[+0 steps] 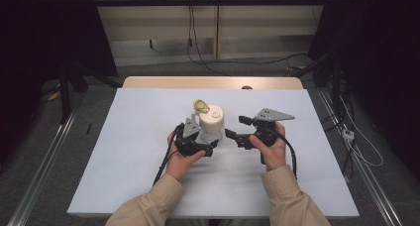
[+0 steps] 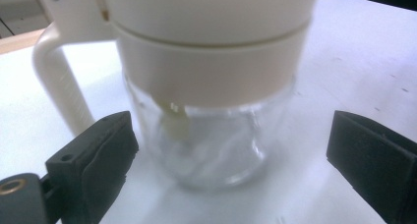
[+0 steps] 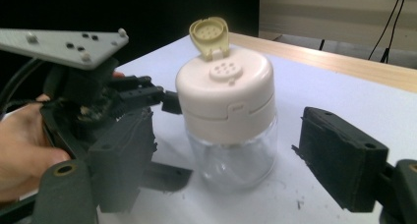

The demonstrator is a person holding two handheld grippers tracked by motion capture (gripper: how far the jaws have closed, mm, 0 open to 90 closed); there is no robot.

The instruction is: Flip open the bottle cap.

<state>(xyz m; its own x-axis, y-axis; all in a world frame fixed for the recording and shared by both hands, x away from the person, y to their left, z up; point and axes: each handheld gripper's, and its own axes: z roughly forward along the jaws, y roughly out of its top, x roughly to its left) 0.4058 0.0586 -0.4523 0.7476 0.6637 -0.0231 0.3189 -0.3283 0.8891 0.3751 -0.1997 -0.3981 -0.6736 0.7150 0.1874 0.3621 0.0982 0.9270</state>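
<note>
A clear glass jar (image 1: 213,126) with a cream shaker lid stands upright at the middle of the white table cover (image 1: 133,151). Its yellowish flip cap (image 3: 210,36) is hinged up, baring the sprinkle holes. My left gripper (image 1: 208,139) comes in from the jar's left. In the left gripper view its open jaws (image 2: 231,135) stand either side of the glass body (image 2: 216,150) without touching, and the lid's handle (image 2: 59,86) is at the left. My right gripper (image 1: 236,128) is just right of the jar, open. In its own view the jar (image 3: 228,130) sits ahead between the spread pads (image 3: 339,160).
The wooden table edge (image 1: 213,82) shows beyond the white cover. Cables (image 1: 198,52) trail over the floor behind the table, and metal rails (image 1: 44,156) run along both sides. Bare cover lies to the left and right of the hands.
</note>
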